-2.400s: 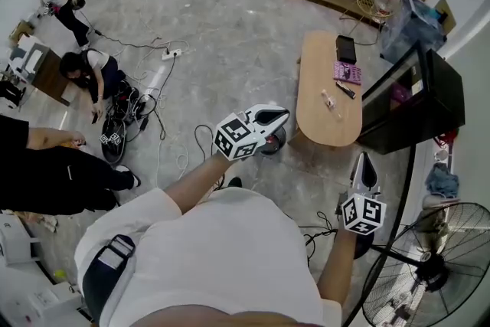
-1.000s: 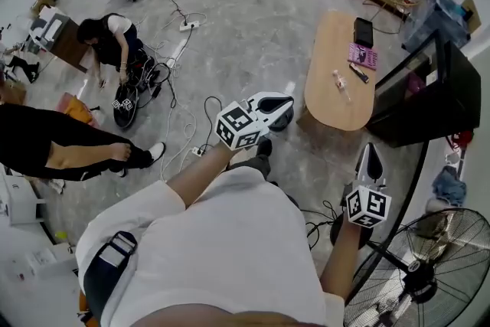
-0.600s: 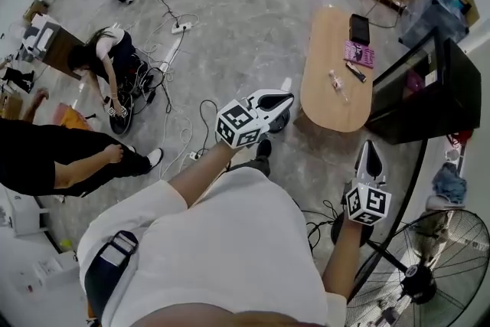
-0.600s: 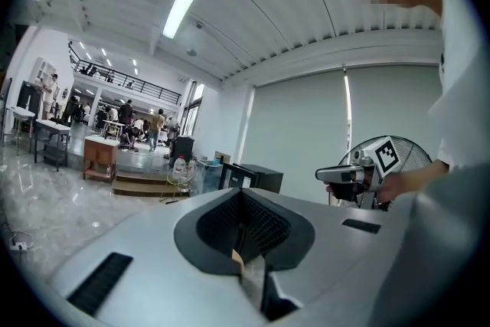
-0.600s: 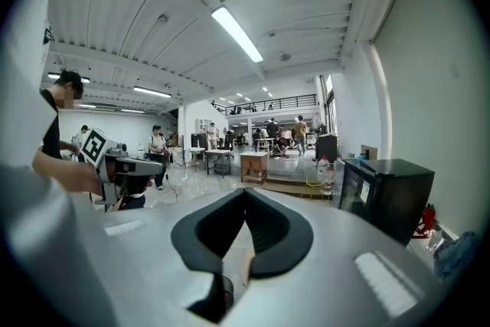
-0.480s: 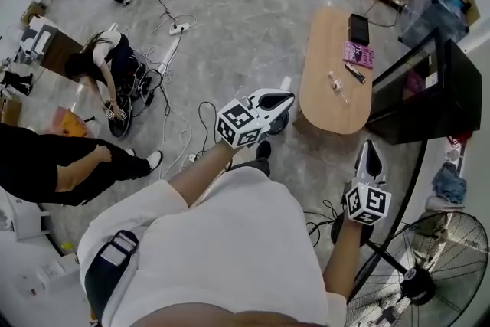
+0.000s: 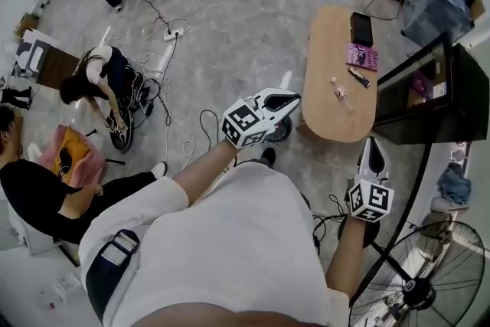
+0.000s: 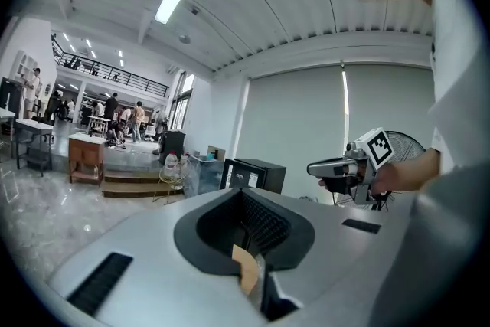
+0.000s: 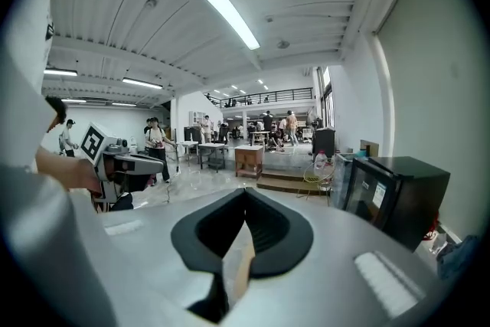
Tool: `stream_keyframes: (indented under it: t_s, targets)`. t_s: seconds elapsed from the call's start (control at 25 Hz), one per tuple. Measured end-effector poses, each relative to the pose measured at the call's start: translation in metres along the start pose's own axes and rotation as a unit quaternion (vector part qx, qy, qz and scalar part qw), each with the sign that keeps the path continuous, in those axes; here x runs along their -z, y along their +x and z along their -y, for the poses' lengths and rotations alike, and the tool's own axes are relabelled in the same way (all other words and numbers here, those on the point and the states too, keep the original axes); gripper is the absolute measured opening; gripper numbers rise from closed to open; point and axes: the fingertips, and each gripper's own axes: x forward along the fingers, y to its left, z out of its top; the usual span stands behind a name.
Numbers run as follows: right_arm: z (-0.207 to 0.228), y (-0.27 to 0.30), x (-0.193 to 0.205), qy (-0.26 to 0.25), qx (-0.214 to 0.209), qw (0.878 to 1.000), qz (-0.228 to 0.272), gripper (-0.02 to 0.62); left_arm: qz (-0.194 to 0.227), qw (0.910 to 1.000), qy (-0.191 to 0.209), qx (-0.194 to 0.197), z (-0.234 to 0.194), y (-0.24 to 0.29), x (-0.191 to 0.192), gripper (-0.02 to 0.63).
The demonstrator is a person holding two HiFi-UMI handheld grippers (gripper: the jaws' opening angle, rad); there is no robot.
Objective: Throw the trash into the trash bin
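Both tools are idle. The left gripper (image 7: 291,99) and right gripper (image 7: 373,145) each have their jaws pressed together with nothing between them, and both are held out ahead of the person. The likely trash, a small pale item (image 7: 340,93), lies mid-width on the wooden table (image 7: 325,119), towards its near end, with a dark stick (image 7: 357,76) near it. No bin is positively identified. A dark round object (image 7: 280,132) on the floor just beside the table's near end, partly hidden by the left gripper, may be it. Recommended: spread one gripper's jaws before lowering, approach from the near end, pinch the item across its narrow side clear of the stick, and confirm the bin before carrying.
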Motion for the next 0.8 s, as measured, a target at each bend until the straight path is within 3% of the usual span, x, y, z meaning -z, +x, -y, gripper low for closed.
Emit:
stream_keyframes:
  t_s: [0.36,0.8]
  targets:
    - [0.006,0.059,-0.009,0.001,0.012,1.000,-0.012,0.011,-0.011,0.9998,-0.006,0.016,-0.056,0.025,-0.002,0.006]
    - [0.040,0.111,-0.004,-0.008,-0.024,0.999,-0.030,0.011,-0.014,0.9993,-0.033,-0.012,-0.077,0.067,0.004,0.006]
